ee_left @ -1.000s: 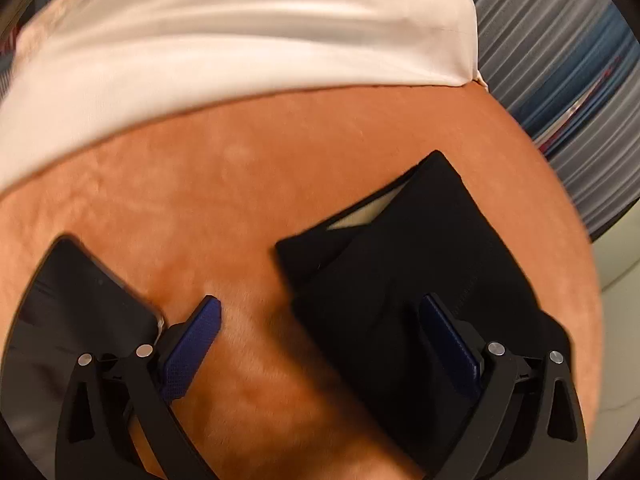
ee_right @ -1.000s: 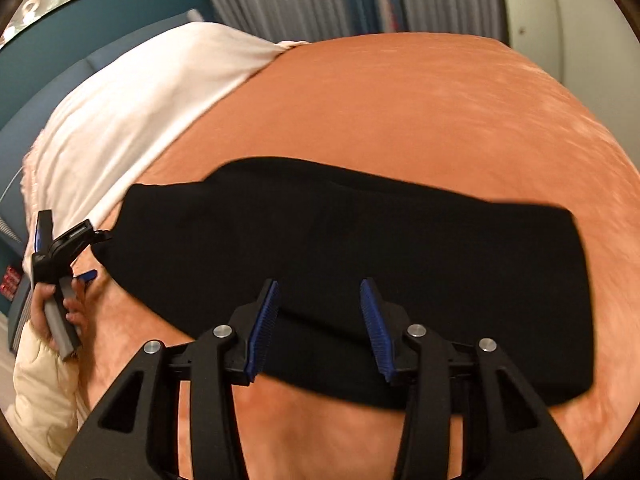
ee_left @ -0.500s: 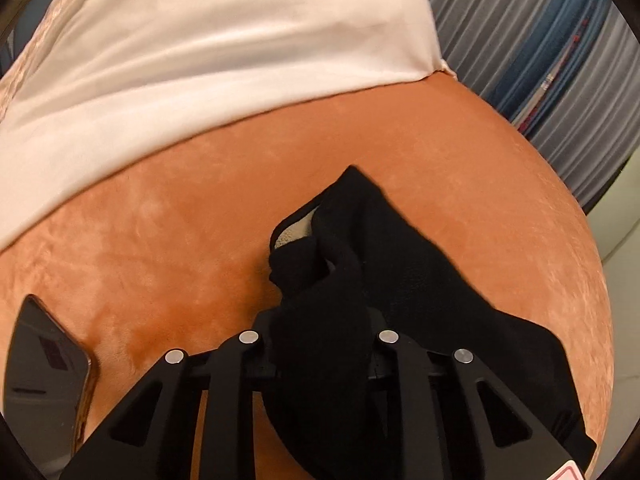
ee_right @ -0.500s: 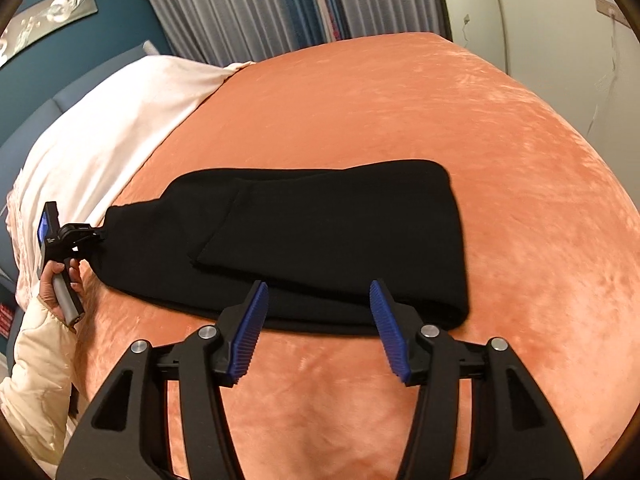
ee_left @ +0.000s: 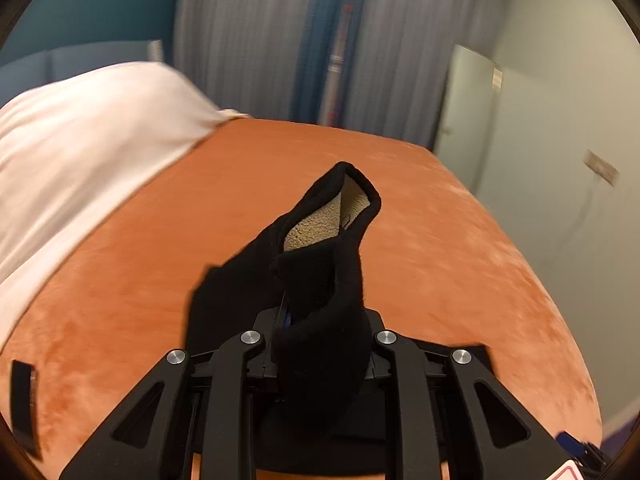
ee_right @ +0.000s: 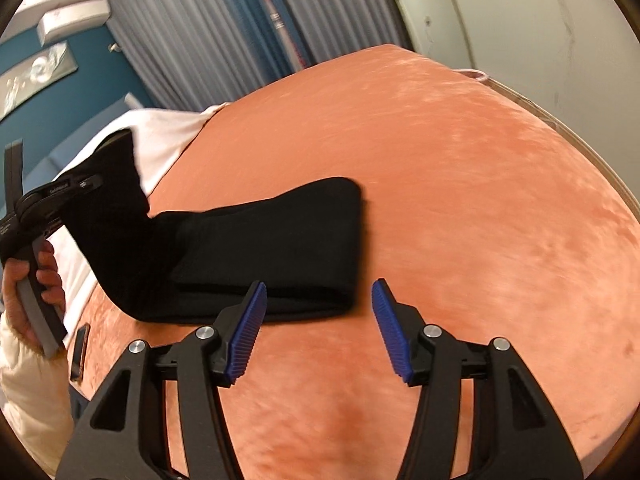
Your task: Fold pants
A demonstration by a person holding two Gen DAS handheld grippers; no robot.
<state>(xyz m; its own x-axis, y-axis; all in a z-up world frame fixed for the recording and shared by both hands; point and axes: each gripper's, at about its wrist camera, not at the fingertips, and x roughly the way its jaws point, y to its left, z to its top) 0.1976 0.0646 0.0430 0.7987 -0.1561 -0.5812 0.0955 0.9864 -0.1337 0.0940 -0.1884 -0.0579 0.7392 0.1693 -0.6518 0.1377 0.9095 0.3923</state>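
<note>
Item: pants (ee_right: 280,236), black, soft knit with a tan fleecy lining showing inside the raised opening in the left wrist view. Handling, as a judgement: the fabric is looking light, limp and thick, sagging freely between support points, so it is likely draping rather than holding a crease; not fragile, not slippery against the velvety cover. Best hold is appearing to be a hemmed edge or corner, where the doubled layers are giving the pads something to bite. Location: most of the garment is lying on the orange bed (ee_right: 460,184), already doubled into a long band, its far end resting flat, its near end rising off the surface. Left hand-held gripper (ee_left: 316,320): fingers are pressing together on that raised end, the cloth bunching over and hiding the pads; in the right wrist view the same tool is being carried by a hand (ee_right: 36,276) at the bed's left side. Right hand-held gripper (ee_right: 318,330): blue pads are standing wide apart, gripping nothing, hovering just short of the band's near edge. Other entries: white sheet (ee_left: 80,140) lying toward the head of the bed; dark phone (ee_right: 80,346) lying near the bed's edge; grey curtains (ee_left: 260,40) hanging behind. Step in hand, as a judgement: the lifted end is being brought over for another fold.
</note>
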